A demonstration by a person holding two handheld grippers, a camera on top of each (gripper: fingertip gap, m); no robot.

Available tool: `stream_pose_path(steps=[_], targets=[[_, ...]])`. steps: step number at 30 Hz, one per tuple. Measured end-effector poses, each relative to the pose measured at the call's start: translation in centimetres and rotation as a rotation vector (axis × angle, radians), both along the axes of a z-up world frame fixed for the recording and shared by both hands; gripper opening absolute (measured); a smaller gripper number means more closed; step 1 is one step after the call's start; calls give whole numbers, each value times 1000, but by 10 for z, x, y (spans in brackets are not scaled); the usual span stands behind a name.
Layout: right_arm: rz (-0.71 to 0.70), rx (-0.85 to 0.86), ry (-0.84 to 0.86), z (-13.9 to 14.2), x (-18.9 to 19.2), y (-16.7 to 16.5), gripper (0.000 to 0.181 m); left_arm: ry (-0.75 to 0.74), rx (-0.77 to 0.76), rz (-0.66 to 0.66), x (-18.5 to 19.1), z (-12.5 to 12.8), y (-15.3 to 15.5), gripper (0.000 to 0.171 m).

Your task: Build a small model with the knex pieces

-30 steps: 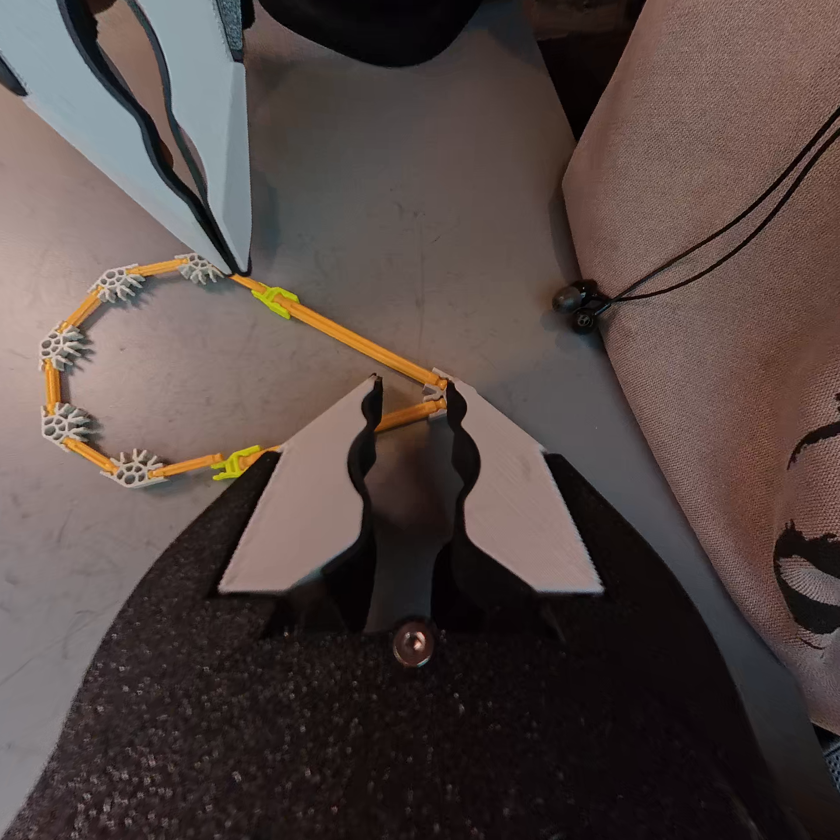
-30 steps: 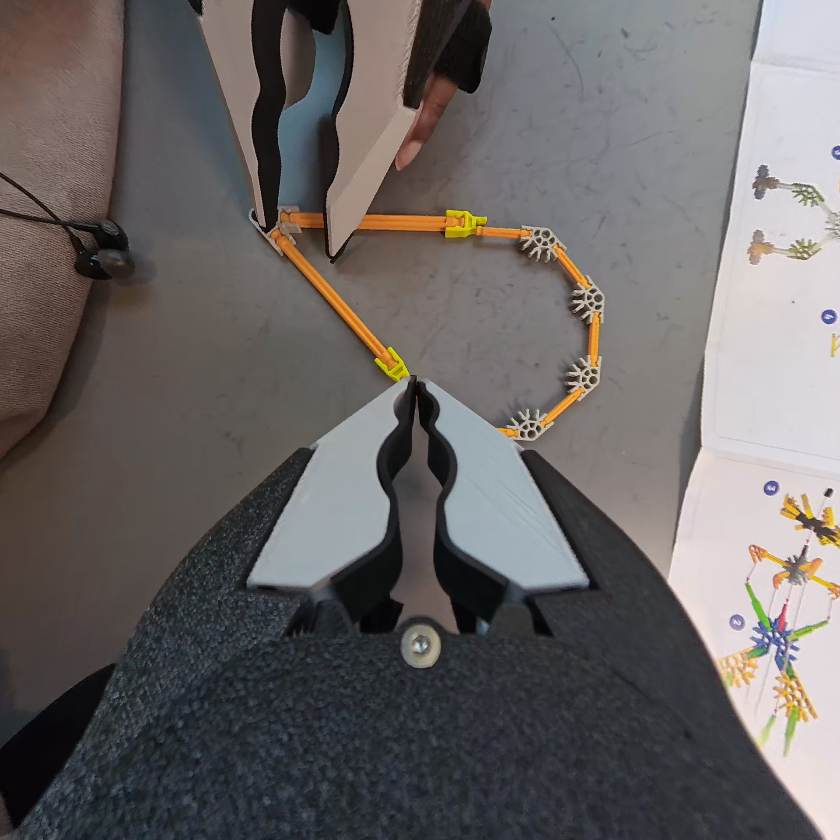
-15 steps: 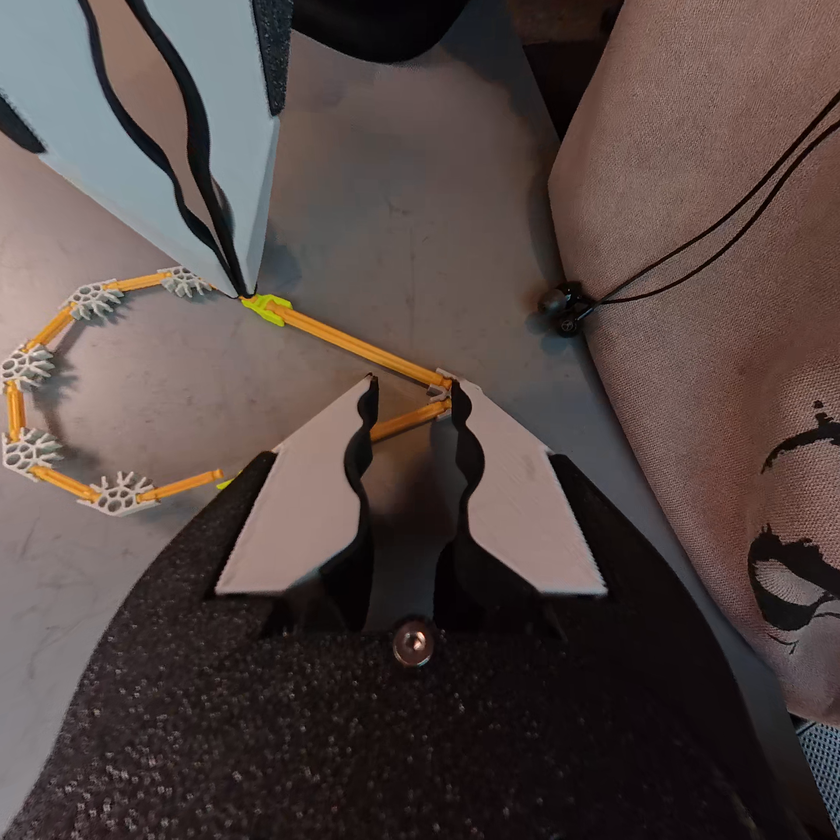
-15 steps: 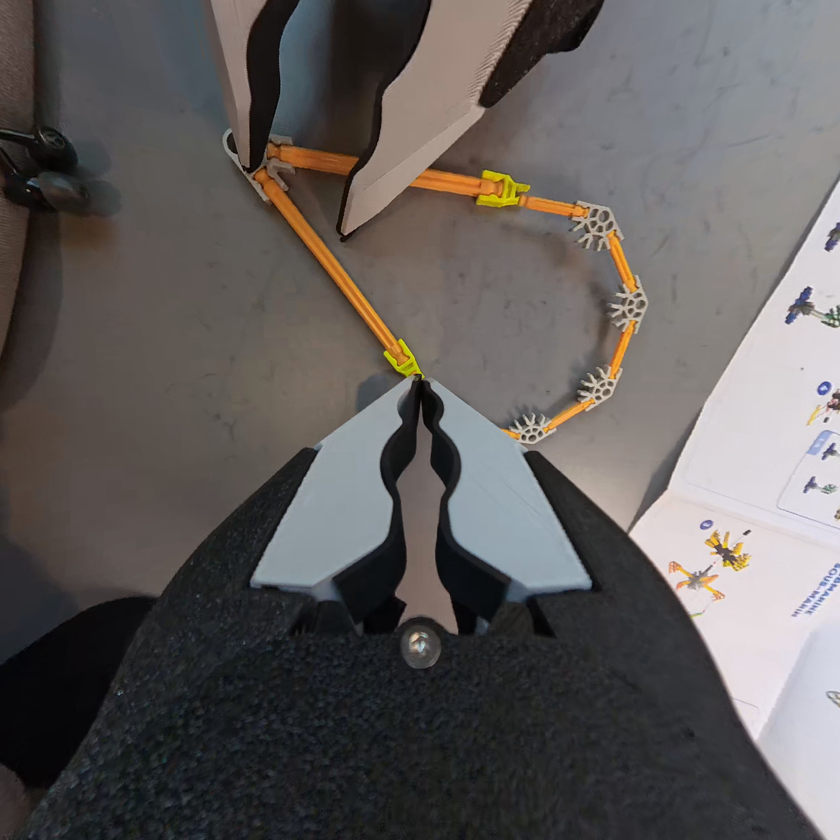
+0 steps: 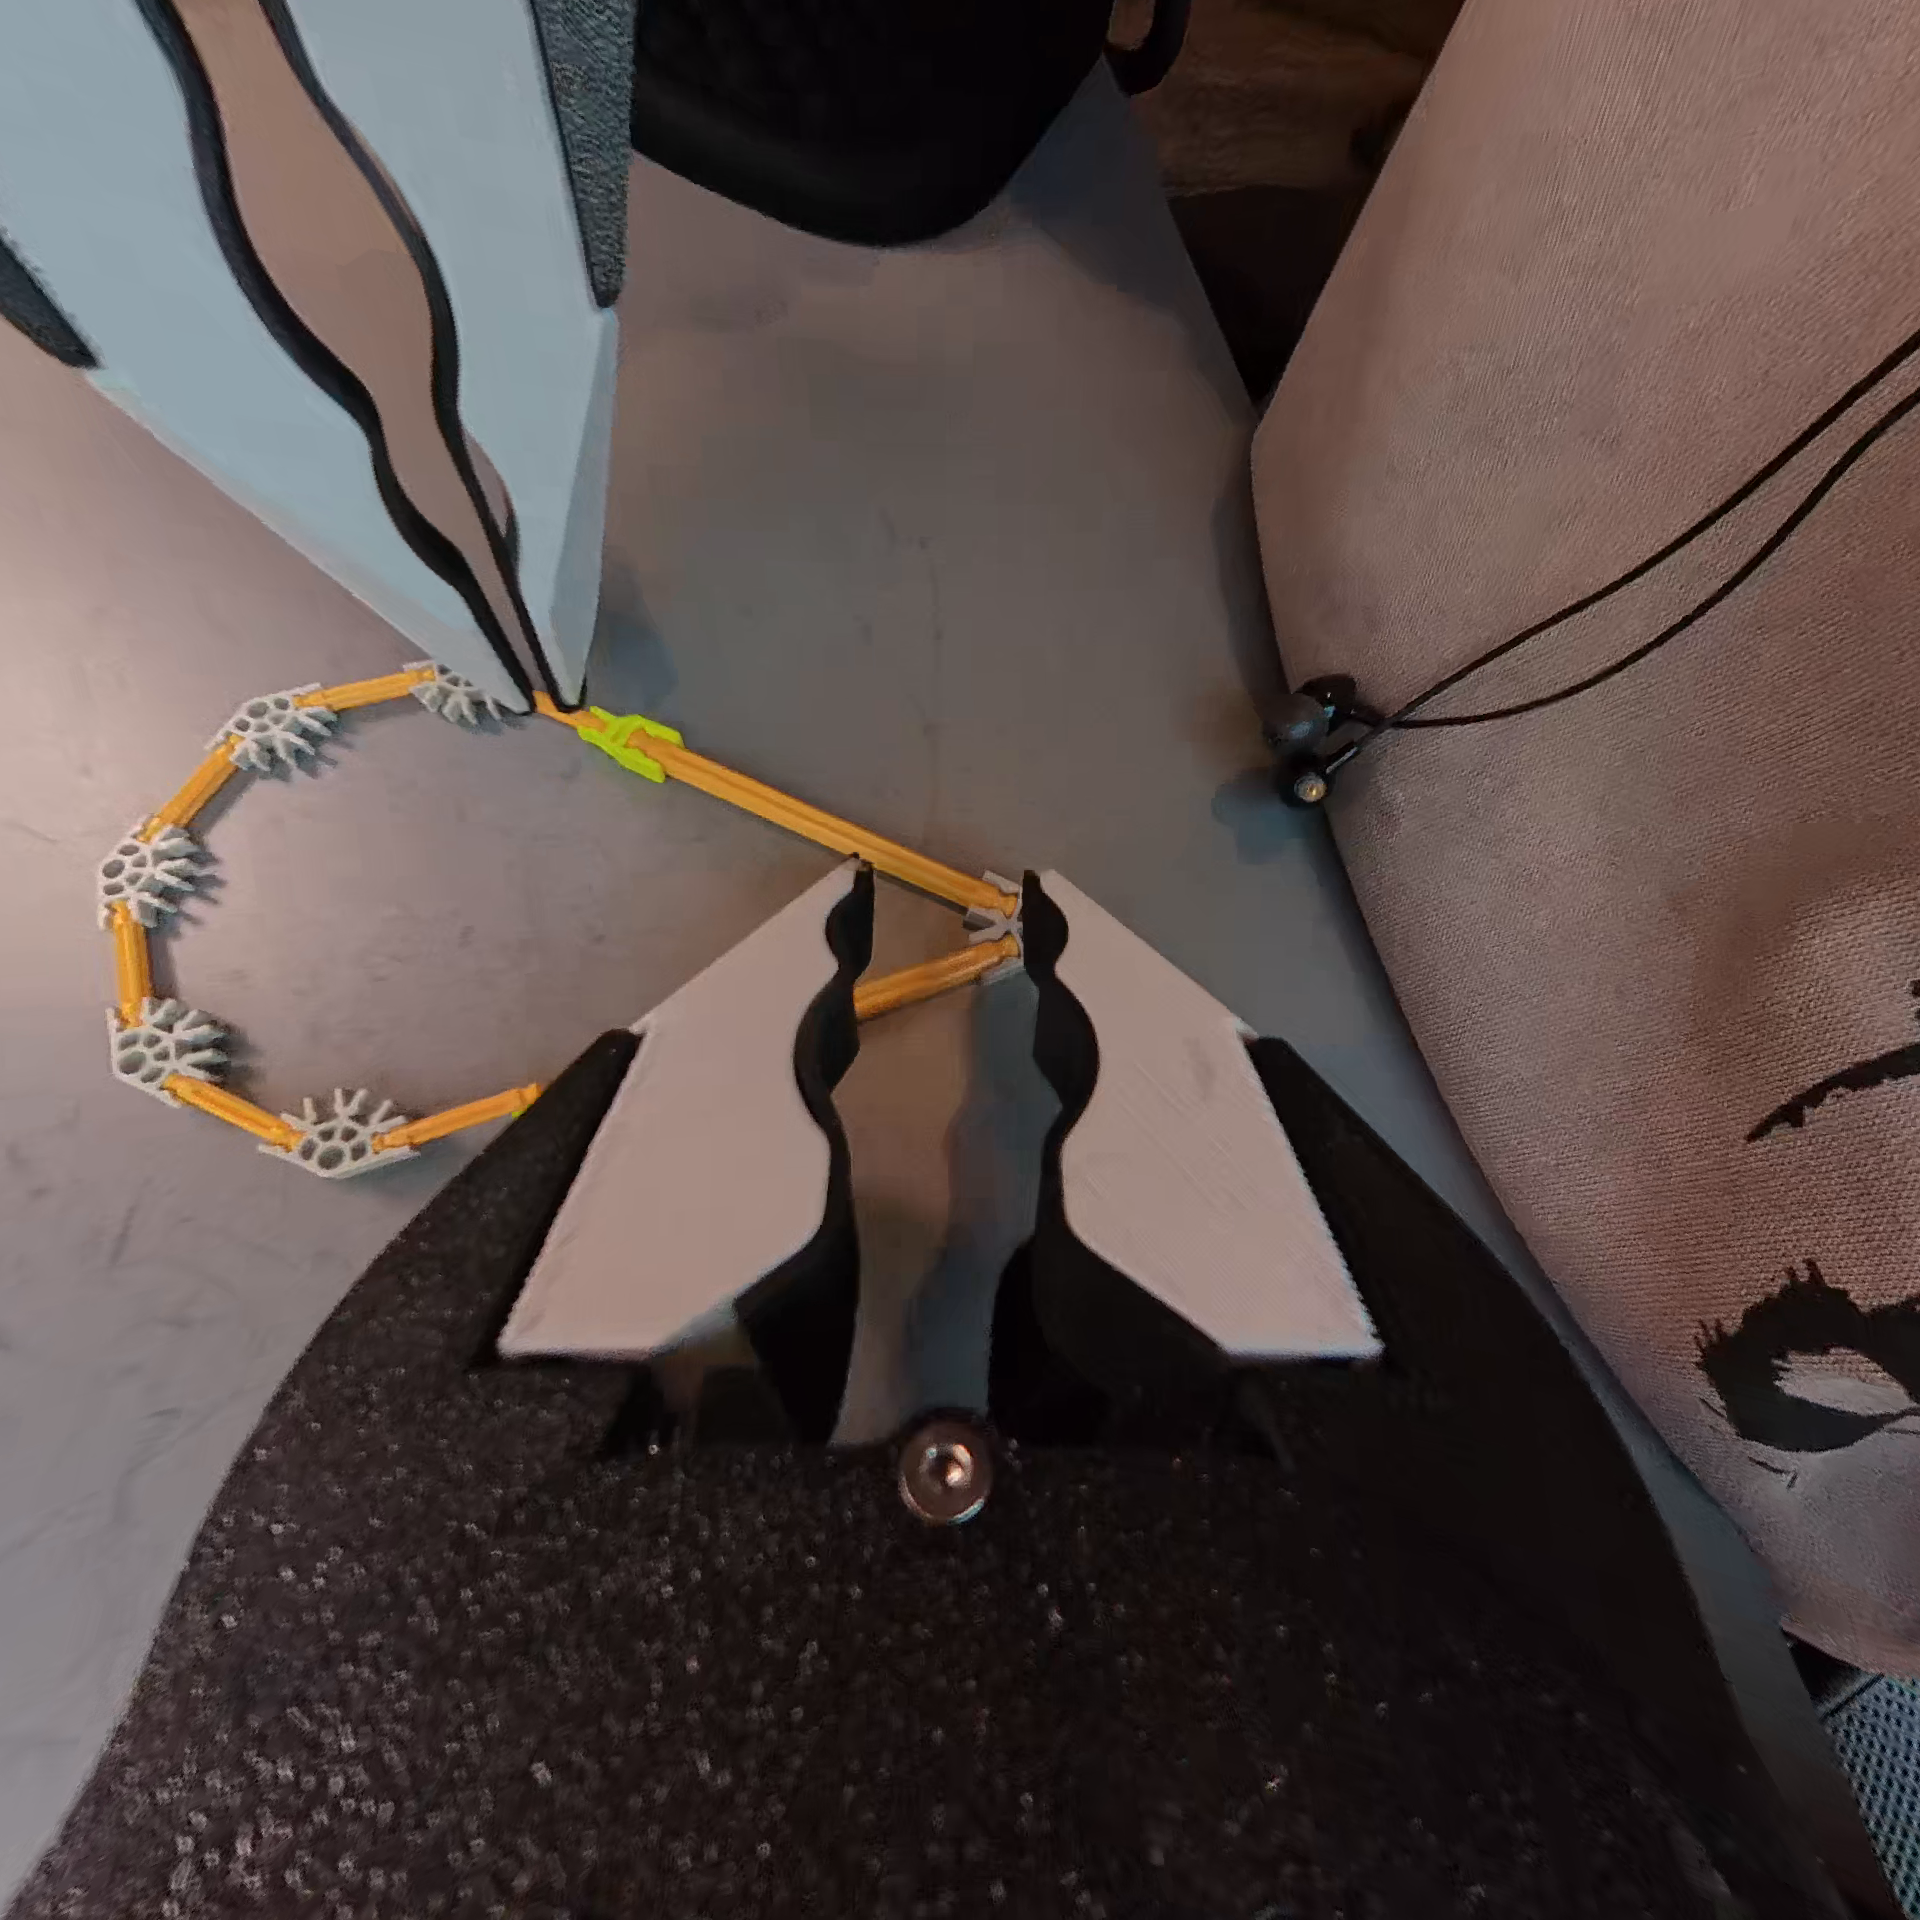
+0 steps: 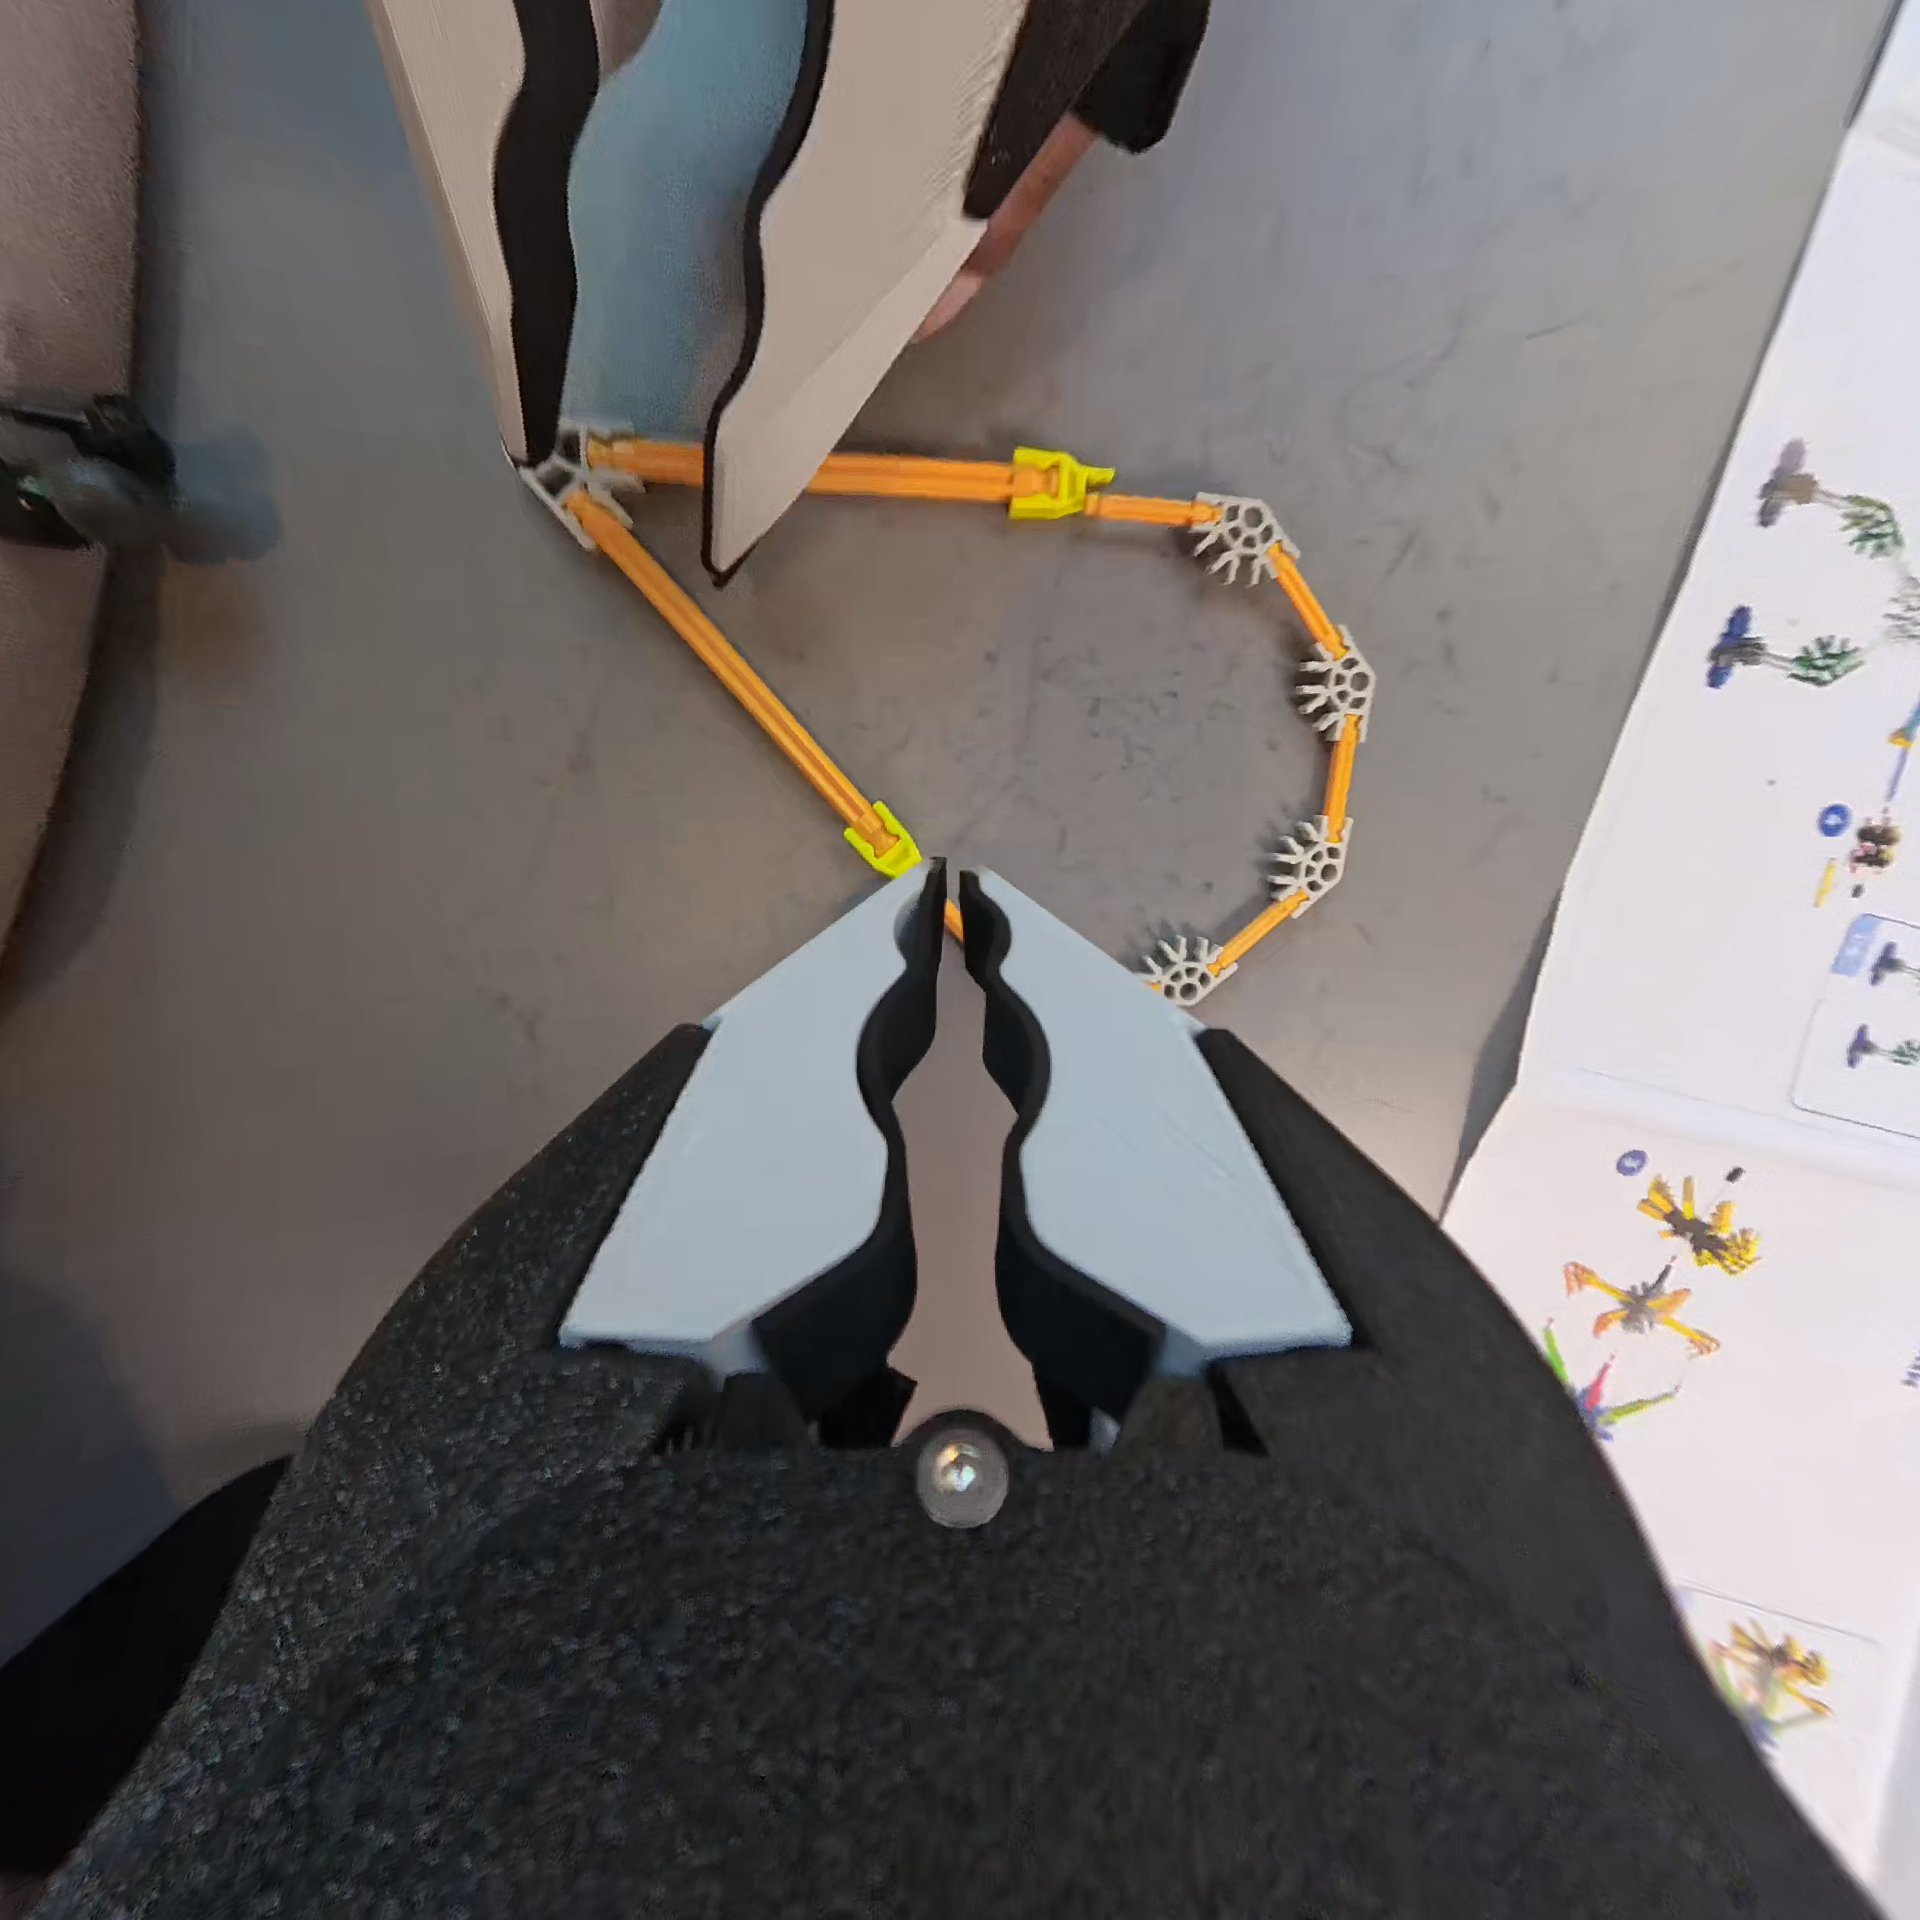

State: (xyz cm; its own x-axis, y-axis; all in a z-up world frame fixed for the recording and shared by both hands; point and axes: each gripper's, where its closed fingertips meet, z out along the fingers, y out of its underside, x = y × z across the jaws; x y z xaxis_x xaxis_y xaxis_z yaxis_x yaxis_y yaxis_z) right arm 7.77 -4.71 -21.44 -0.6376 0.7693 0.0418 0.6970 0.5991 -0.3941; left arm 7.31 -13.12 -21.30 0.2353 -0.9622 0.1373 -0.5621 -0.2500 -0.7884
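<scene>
A chain of orange rods (image 6: 748, 686), grey snowflake connectors (image 6: 1335, 686) and yellow clips (image 6: 1055, 483) lies as a loop on the grey table (image 6: 364, 831). My right gripper (image 6: 951, 875) is shut on a short orange rod (image 6: 952, 920) beside a yellow clip (image 6: 883, 836). It also shows in the left wrist view (image 5: 551, 698). My left gripper (image 5: 943, 875) is open and straddles the grey corner connector (image 5: 992, 914) where two long rods meet. Its right fingertip touches that connector. The left gripper shows in the right wrist view (image 6: 629, 514), with a person's finger (image 6: 997, 239) behind it.
A beige cloth (image 5: 1610, 623) with a black cord and earphones (image 5: 1304, 743) lies close to the corner connector. White picture sheets (image 6: 1714, 935) lie beyond the loop's far side. A black object (image 5: 862, 125) sits at the table's far edge. The gap from one gripper's tips to the other's is roughly 9 cm.
The loop and both views have shifted slightly back and forth. The right gripper stays shut by the yellow clip and the left stays open at the corner connector.
</scene>
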Motion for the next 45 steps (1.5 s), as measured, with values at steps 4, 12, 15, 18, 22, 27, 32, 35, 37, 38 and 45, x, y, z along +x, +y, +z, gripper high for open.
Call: stream_pose_path(steps=[4,12,15,18,22,27,32,35,37,38,45], targets=[[-86,-66,173,17,-19,3,4,-20,35,113,-20,15,20,28],[-178,-62,276,6,-62,38,21,80,-134,463,-71,-8,61,25],[-193,-111,257,-2,-72,45,23,43,-181,477,-73,-6,60,25],[-194,-115,207,-12,-71,46,11,26,-200,449,-67,-4,56,25],[-331,-62,191,-12,-61,65,6,34,-195,457,-64,-9,58,26],[-632,-73,175,-12,-28,90,3,58,-122,558,-74,-10,75,28],[-602,-122,142,-9,0,60,5,108,-60,580,-75,-13,81,24],[-558,-123,214,4,-4,60,11,163,2,575,-78,-15,83,16],[-494,-93,271,12,-15,61,15,178,23,561,-78,-15,83,15],[-450,-71,294,14,-21,59,17,179,29,549,-77,-15,83,12],[-186,-25,266,-1,-52,43,9,192,85,488,-74,-15,81,5]])
